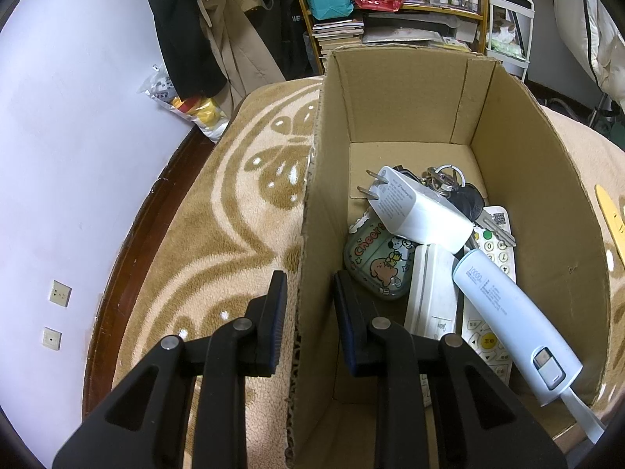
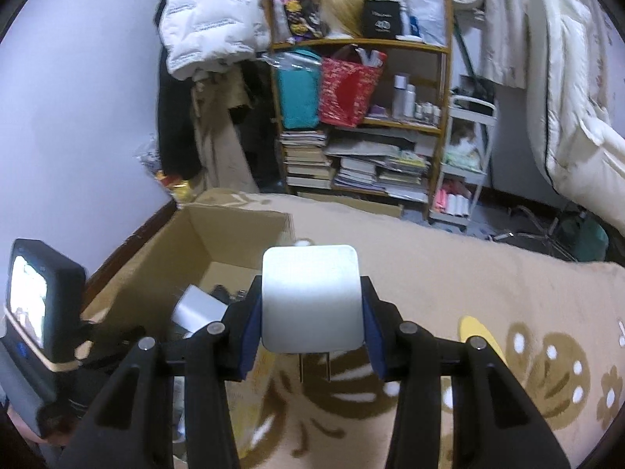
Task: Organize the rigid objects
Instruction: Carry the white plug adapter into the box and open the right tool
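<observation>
A cardboard box stands on a beige patterned blanket. It holds a white charger, a bunch of keys, a cartoon-print case, a white remote, a white bar-shaped item and a light blue power bank. My left gripper straddles the box's left wall, one finger outside, one inside, not closed on it. My right gripper is shut on a white plug adapter, held above the blanket to the right of the box.
A yellow flat object lies on the blanket right of the right gripper. A bookshelf with books and bags and a white cart stand behind. The wall is at left. The left gripper's camera unit shows at left.
</observation>
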